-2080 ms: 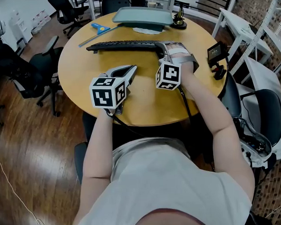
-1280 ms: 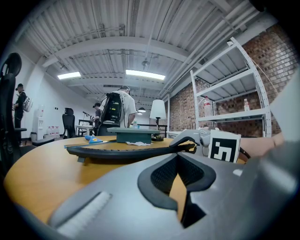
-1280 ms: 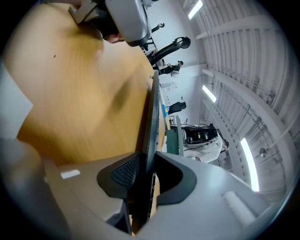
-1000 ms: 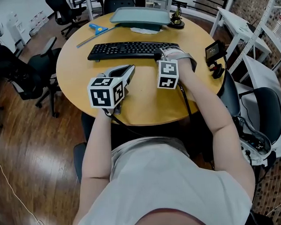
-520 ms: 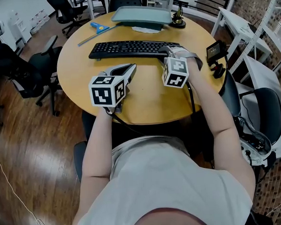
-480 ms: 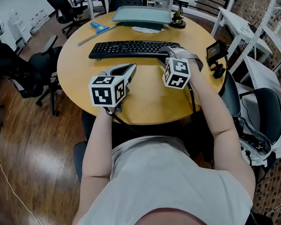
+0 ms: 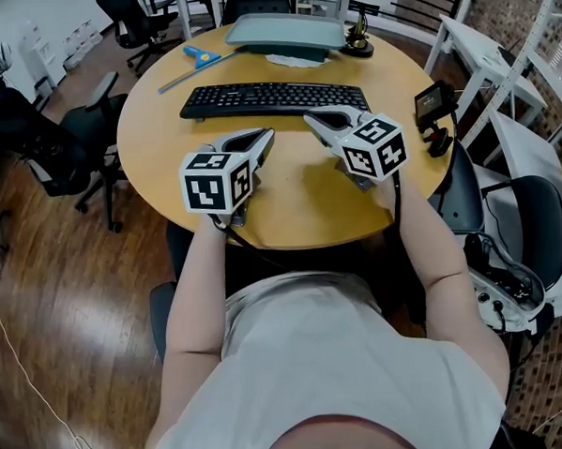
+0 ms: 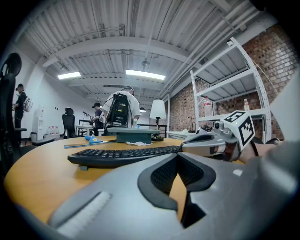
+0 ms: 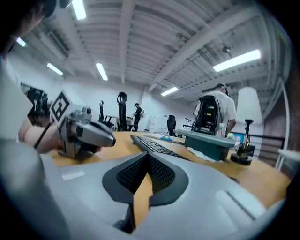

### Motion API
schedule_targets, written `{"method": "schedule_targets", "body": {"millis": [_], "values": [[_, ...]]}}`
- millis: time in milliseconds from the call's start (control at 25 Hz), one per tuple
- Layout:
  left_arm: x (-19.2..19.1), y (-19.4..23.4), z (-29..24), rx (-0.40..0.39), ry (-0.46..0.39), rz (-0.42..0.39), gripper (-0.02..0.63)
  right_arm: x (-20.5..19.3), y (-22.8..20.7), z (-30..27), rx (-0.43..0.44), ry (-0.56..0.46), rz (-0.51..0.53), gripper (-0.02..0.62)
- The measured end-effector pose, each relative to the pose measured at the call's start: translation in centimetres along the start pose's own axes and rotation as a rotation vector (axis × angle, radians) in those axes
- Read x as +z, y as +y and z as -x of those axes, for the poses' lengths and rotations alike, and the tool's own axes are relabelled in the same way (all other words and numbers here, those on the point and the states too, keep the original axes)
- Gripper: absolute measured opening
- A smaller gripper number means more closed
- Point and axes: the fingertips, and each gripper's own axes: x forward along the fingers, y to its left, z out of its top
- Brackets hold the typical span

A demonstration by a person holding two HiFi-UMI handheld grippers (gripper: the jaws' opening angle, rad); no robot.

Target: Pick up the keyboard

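Lying flat across the far half of a round wooden worktop (image 7: 299,204), the black keyboard (image 7: 274,98) is touched by neither tool, and a grey tray (image 7: 285,31) sits just beyond it at the far rim. The left tongs (image 7: 260,137) are held on the near side of the keyboard and point towards it, their jaws drawn together on nothing; the left gripper view shows the dark pads meeting at the tip (image 8: 178,159), with the keyboard (image 8: 126,154) stretched across the worktop ahead. The right tongs (image 7: 311,121) slant leftwards near the keyboard's right end, tips close to its near edge but apart from it, jaws likewise pressed together and empty (image 9: 147,157). Each tool carries a marker cube (image 7: 216,183) towards the person's wrist. A blue-handled tool (image 7: 200,56) lies at the worktop's far left, a small black device (image 7: 435,108) at its right rim, and office chairs (image 7: 70,136) stand on the wooden floor to the left. A person with a backpack (image 8: 119,110) stands beyond the worktop in the left gripper view
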Motion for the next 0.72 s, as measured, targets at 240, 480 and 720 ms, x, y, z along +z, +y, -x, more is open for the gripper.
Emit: {"method": "schedule_targets", "body": {"millis": [240,480,720], "values": [[0.0,0.0,-0.1,0.001,-0.001,0.0,0.005,0.2,0.6,0.2,0.072,-0.073,-0.231,0.002],[0.1,0.0,-0.1,0.001,0.0,-0.001,0.0,0.3,1.2,0.1,0.116,-0.074,-0.22,0.002],[-0.1,0.0,-0.1,0.0,0.0,0.0,0.0,0.2,1.3,0.0,0.115,-0.073,-0.219,0.002]]}}
